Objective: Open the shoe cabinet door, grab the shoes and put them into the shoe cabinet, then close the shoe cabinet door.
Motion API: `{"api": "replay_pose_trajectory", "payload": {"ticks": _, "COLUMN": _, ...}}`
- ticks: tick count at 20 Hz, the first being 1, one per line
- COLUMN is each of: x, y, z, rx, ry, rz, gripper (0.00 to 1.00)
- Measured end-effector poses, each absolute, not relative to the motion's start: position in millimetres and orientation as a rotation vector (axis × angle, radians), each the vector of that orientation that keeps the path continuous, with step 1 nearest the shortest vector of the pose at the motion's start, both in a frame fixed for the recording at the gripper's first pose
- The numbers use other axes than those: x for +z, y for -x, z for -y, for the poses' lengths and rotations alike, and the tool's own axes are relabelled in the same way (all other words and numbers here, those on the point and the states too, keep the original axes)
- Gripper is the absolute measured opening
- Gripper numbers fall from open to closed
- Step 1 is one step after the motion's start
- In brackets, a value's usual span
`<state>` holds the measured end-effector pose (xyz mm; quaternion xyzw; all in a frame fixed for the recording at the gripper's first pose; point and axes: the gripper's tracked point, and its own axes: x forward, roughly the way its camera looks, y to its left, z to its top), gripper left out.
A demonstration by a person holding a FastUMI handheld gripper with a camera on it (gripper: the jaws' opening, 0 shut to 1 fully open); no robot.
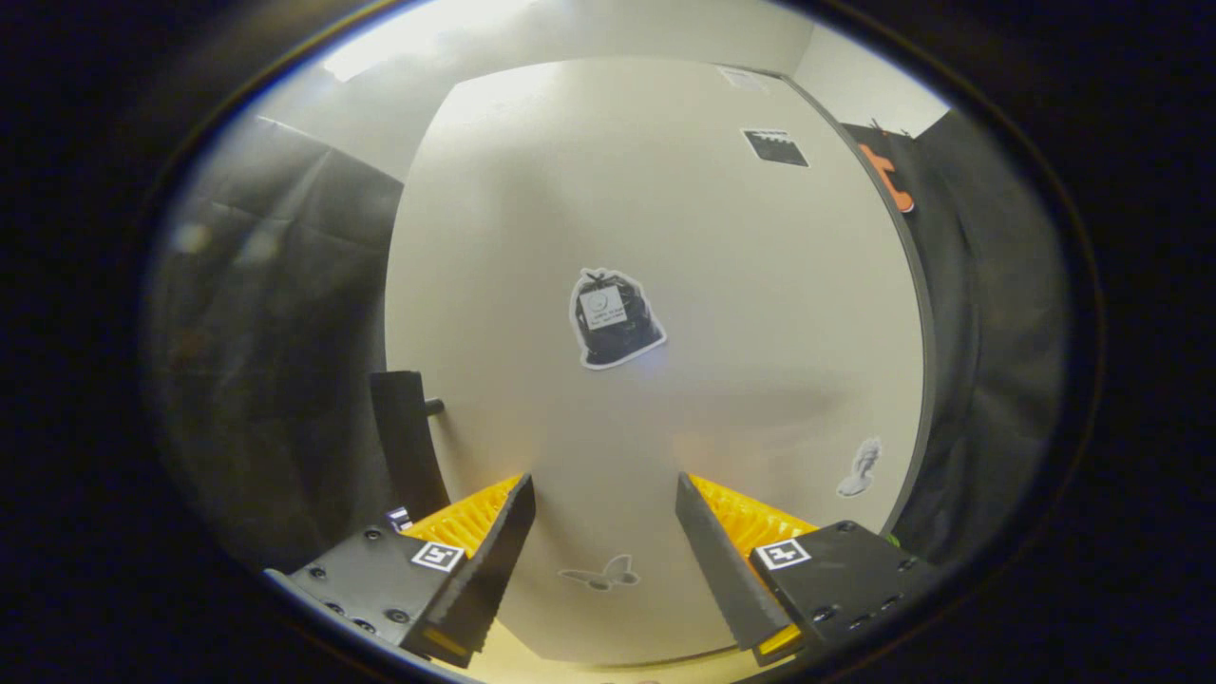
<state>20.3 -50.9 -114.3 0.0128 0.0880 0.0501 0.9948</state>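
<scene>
Gripper (605, 532) open, facing shut cabinet door (741, 399) w/ unreadable bag sticker (615, 319).

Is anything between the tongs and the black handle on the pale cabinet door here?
Nothing visible. The open tongs face the pale flat cabinet door, and the black bar handle sits just left of the left finger, unobstructed.

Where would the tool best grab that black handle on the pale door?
Probably on the black handle bar itself, from the front: it stands off the pale door on a peg, upright along its edge. The tool is open, nothing between its fingers.
</scene>
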Motion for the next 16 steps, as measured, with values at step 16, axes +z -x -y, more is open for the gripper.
{"api": "replay_pose_trajectory", "payload": {"ticks": 16, "x": -118.7, "y": -20.2, "z": 51.2, "rx": 0.016, "ry": 0.017, "rz": -0.149, "gripper": 0.94}}
